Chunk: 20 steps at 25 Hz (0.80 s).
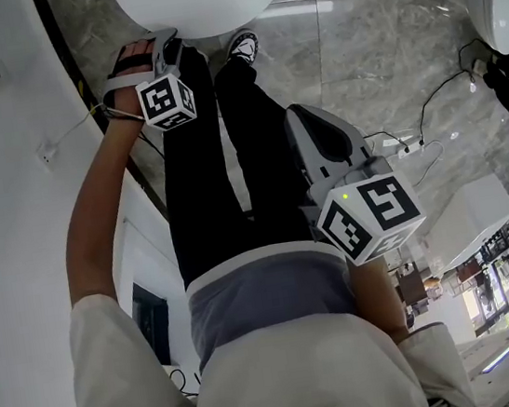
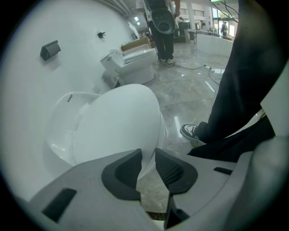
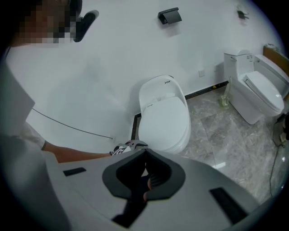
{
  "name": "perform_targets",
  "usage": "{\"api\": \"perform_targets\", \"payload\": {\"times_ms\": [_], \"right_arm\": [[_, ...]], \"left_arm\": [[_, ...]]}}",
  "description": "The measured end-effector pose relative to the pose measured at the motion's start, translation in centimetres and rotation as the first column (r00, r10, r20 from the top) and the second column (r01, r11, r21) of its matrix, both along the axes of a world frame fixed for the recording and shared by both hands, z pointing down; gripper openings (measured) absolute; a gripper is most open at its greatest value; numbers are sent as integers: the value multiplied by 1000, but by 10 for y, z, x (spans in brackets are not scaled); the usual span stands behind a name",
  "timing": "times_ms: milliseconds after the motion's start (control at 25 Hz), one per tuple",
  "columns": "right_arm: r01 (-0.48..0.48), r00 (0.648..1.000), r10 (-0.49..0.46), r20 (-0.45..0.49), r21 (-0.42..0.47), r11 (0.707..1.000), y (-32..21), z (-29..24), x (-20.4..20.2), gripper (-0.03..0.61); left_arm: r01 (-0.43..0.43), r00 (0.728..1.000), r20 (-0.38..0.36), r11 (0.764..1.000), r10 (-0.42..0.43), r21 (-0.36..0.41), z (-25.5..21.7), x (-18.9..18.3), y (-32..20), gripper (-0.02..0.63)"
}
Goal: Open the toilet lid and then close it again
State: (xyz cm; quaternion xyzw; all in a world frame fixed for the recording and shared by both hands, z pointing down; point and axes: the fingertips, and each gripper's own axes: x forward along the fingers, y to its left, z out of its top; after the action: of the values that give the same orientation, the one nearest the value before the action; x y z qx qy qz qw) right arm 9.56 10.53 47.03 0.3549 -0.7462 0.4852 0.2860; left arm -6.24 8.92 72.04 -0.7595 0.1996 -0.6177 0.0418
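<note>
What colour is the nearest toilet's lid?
The toilet lid is plain white; the right gripper view shows it best.

The bare left arm [image 1: 96, 211] stretches toward 11 o'clock in the head view, and the left gripper [image 2: 148, 153] at its end points steeply down with its jaws a narrow gap apart. The right gripper [image 3: 144, 152] hangs close to the body at about 4 o'clock, tilted downward, jaws together at the tips.

Glossy toilet lid [image 2: 117, 122], polished stone floor [image 2: 189, 90]
</note>
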Motion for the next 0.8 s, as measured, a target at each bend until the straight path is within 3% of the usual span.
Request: {"api": "perform_targets", "payload": {"times_ms": [800], "right_arm": [[-17,1000,17,-11,-7,1000,-6,9,-1,11]], "left_arm": [[33,999,34,993,-29,-117,47,1,3,81]]}}
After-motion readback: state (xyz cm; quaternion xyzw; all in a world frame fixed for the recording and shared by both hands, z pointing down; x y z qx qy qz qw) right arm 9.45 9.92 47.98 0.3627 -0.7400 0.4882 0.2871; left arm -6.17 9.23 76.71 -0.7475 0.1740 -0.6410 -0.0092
